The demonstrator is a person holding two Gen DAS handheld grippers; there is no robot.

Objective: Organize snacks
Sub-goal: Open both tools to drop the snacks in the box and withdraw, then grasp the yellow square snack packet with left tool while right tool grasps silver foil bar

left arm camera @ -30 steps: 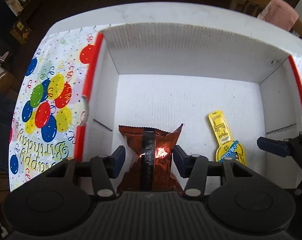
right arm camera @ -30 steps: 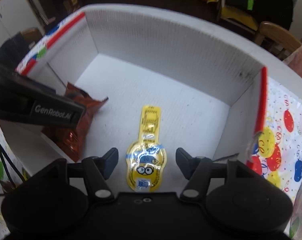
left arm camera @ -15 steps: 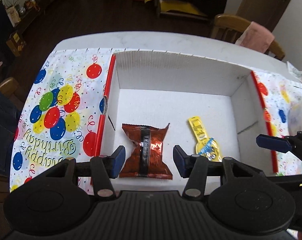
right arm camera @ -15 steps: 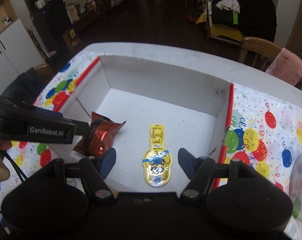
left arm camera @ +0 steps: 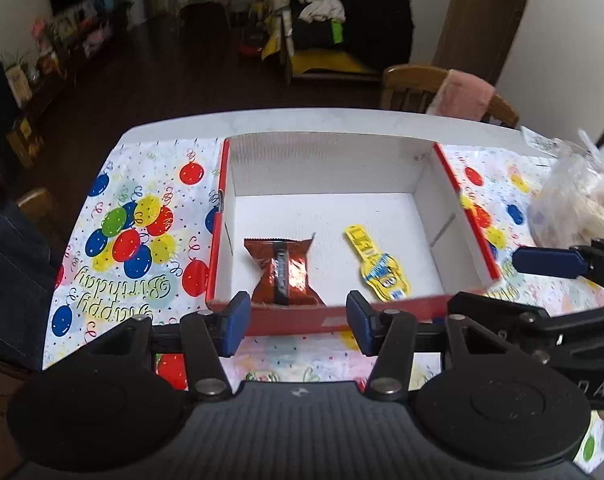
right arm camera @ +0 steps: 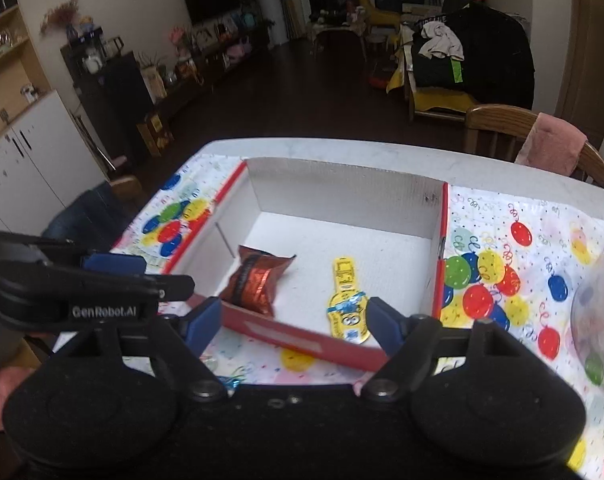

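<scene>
A red foil snack packet lies in the left front of a white open box with red rims. A yellow cartoon-print snack lies to its right. Both also show in the right wrist view: the packet and the yellow snack inside the box. My left gripper is open and empty, above the box's near rim. My right gripper is open and empty, also above the near rim.
A birthday balloon tablecloth covers the white table on both sides of the box. A clear plastic bag of items sits at the right. Wooden chairs stand behind the table. The right gripper's blue finger reaches into the left wrist view.
Both grippers have pulled back and up out of the box, staying open. The red packet and the yellow snack remain lying on the box floor.
</scene>
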